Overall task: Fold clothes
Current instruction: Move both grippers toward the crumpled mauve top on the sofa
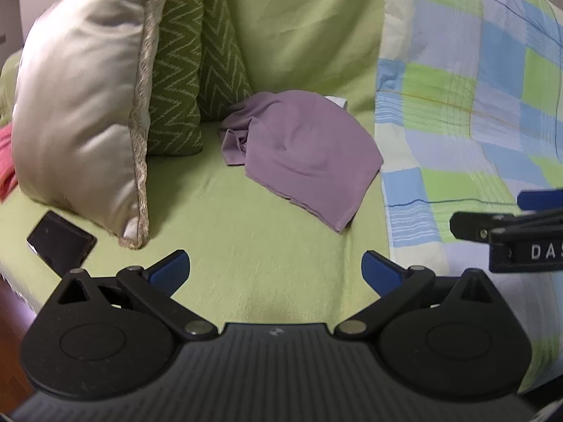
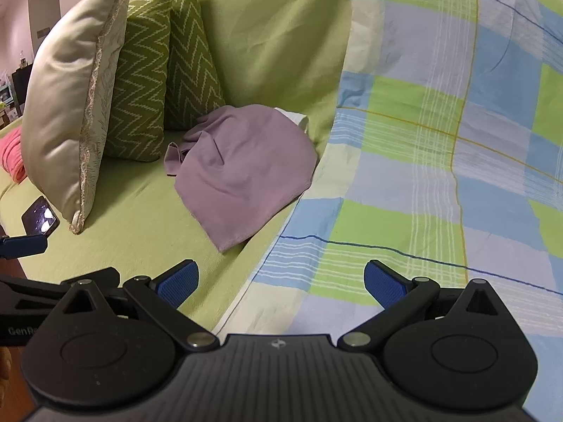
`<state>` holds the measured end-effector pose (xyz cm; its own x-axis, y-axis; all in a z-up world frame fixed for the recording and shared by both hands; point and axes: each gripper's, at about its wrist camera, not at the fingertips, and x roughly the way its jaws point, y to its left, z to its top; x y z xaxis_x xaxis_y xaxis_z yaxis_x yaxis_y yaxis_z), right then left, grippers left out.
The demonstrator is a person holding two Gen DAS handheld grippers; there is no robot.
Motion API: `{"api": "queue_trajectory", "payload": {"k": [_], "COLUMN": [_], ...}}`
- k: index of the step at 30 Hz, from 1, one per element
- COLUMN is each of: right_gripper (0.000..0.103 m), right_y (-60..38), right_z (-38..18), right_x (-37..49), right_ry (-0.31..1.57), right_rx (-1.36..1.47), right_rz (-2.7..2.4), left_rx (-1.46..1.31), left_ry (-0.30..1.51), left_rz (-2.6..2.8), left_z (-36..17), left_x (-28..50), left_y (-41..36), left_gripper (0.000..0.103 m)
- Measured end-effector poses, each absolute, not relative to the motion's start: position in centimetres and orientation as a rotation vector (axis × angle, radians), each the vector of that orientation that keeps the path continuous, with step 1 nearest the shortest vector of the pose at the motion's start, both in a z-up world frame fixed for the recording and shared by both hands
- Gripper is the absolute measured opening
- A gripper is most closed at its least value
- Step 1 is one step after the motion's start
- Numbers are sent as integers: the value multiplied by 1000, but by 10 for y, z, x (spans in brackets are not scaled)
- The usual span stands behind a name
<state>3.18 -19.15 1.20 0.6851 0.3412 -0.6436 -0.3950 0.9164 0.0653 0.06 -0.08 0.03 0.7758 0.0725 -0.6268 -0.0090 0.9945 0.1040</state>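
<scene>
A crumpled mauve garment [image 1: 299, 147] [image 2: 242, 168] lies heaped on the green sofa seat [image 1: 253, 263] [image 2: 147, 225], with a bit of white cloth [image 1: 336, 101] [image 2: 293, 117] peeking out behind it. My left gripper [image 1: 276, 272] hovers open over the seat, well short of the garment, nothing between its blue pads. My right gripper [image 2: 281, 281] is open too, above the edge of a checked blue-green sheet [image 2: 422, 176] [image 1: 457, 105], with the garment ahead and to its left. Each gripper shows at the edge of the other's view.
A beige satin cushion [image 1: 77, 105] [image 2: 67, 105] and two green zigzag cushions [image 1: 179, 70] [image 2: 158, 70] stand at the left against the sofa back. A dark phone [image 1: 61, 242] [image 2: 39, 218] lies near the seat's left edge. Pink fabric [image 1: 7, 161] [image 2: 12, 158] sits far left.
</scene>
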Motion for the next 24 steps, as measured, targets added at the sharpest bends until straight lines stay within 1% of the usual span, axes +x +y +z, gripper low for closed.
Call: {"api": "queue_trajectory", "payload": {"k": [4, 6, 24], "right_gripper": [103, 103, 103], "right_y": [-191, -191, -187], "right_z": [10, 9, 1], "right_x": [33, 33, 35], "right_ry": [704, 703, 707], "right_rx": [-80, -79, -75], "right_rz": [413, 412, 419], "left_rx": [91, 6, 60], "left_ry": [685, 688, 696], "left_rz": [3, -26, -8], "left_z": [1, 0, -10], "left_x": [3, 1, 2], "left_y": [-16, 2, 1], "left_gripper": [102, 102, 102]}}
